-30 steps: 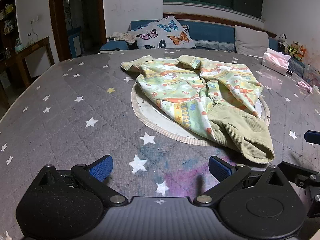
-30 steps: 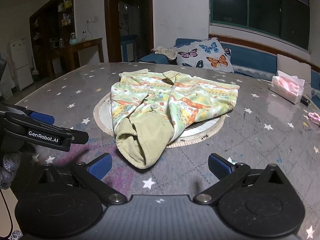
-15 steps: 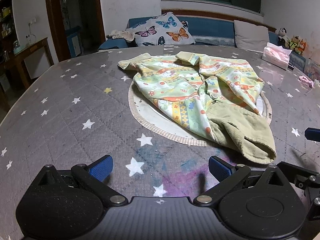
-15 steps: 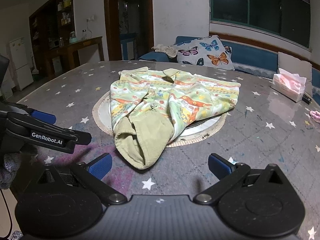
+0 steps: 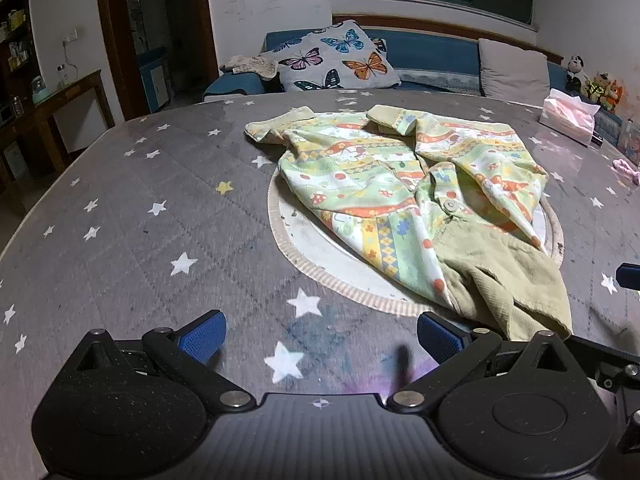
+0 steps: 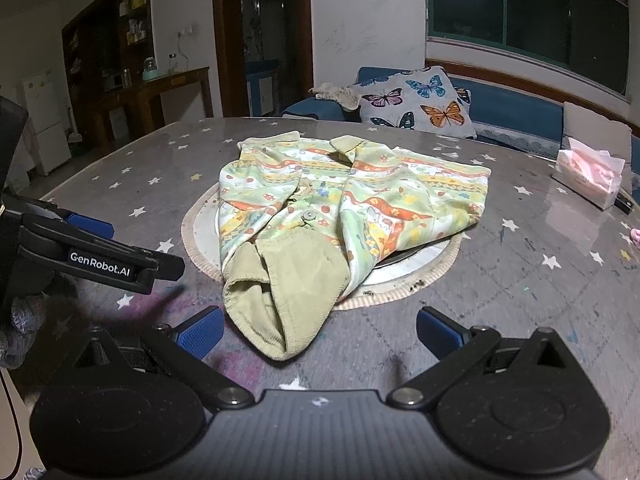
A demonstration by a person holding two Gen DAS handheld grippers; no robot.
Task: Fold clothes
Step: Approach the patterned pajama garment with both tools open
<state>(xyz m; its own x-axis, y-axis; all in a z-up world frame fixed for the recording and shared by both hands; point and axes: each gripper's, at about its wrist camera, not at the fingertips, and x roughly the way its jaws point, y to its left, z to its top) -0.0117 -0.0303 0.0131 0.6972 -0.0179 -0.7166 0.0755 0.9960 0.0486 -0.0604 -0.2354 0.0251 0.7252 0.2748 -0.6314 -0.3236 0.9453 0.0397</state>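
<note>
Both sets of jaws gape empty before a rumpled printed jacket (image 6: 352, 200) with corduroy cuffs.

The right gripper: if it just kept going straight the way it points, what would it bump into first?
Most likely the olive corduroy end of the patterned garment, which lies just ahead between the open right gripper fingers. Depth is hard to judge, so it could skim above the cloth.

We are facing a long blue sofa (image 5: 432, 54) lying beneath a dark window (image 6: 528, 20), white plastered walls (image 5: 268, 4) surrounding.
</note>
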